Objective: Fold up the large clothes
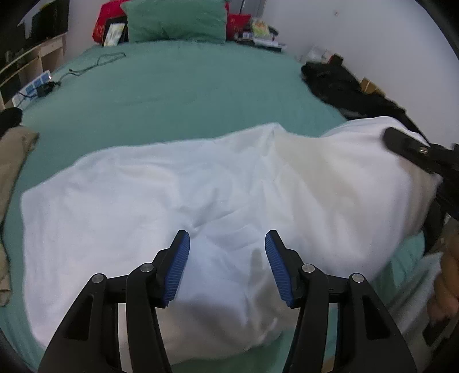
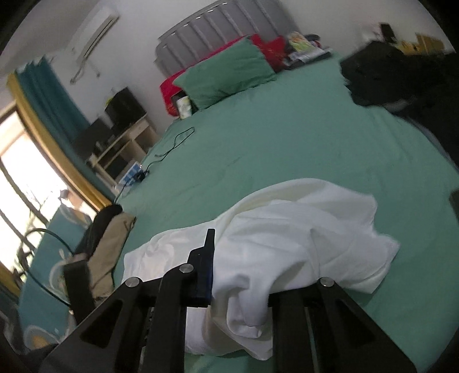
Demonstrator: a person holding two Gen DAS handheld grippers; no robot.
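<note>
A large white garment (image 1: 178, 183) lies spread across the near part of the green bed (image 1: 183, 94). My left gripper (image 1: 227, 244) is open and empty, its blue pads just above the garment's near part. In the right wrist view the white garment (image 2: 301, 229) is bunched and draped over my right gripper (image 2: 238, 275). The cloth hangs between its fingers and hides the right one. The jaws look closed on the fabric. The right gripper also shows at the right edge of the left wrist view (image 1: 416, 152), lifting the garment's right side.
A tan garment (image 1: 11, 160) lies at the bed's left edge. A black garment (image 1: 344, 89) lies at the right. A green pillow (image 1: 175, 20) and red items are at the headboard. A black cable (image 1: 94, 63) and power strip lie at the far left.
</note>
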